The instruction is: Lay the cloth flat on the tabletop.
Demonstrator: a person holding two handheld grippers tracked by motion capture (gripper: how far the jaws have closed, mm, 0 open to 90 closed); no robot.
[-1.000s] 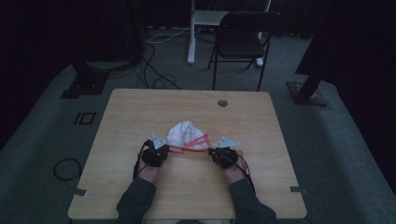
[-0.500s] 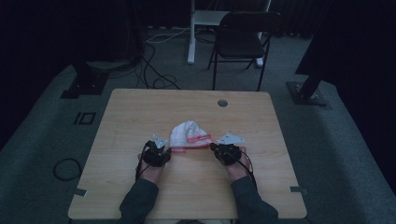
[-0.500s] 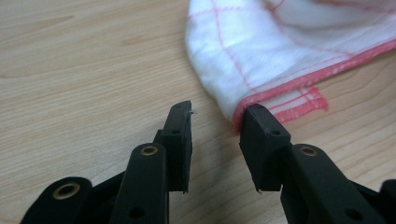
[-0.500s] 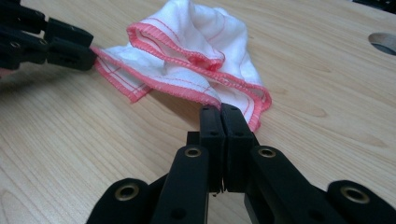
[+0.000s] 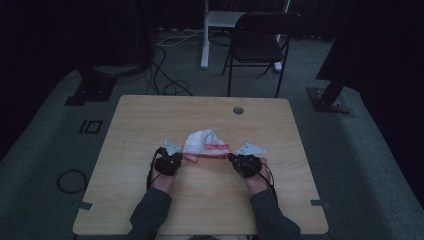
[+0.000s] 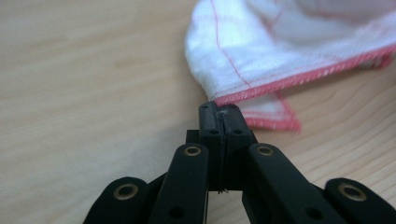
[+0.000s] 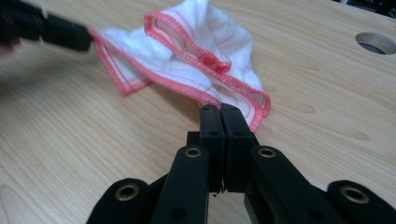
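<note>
Now both grippers pinch the cloth [image 5: 204, 144] at the middle of the table [image 5: 150, 120], one at each end of its near edge. In the high view the left gripper [image 5: 176, 159] sits at the cloth's left corner and the right gripper [image 5: 231, 157] at its right corner, with the person's hands behind them and the sleeves coming in from the bottom edge. The cloth is white with a red hem and thin red lines; it bunches up in a soft heap between the two grippers. In the left gripper view the jaws are pressed together on the hemmed edge [image 6: 280, 84], and a second hemmed layer lies on the wood just beside them. In the right gripper view the jaws are likewise clamped on the hem, and the left gripper holds the far corner at the upper left. A round hole [image 7: 376, 43] in the table lies well apart from the cloth.
</note>
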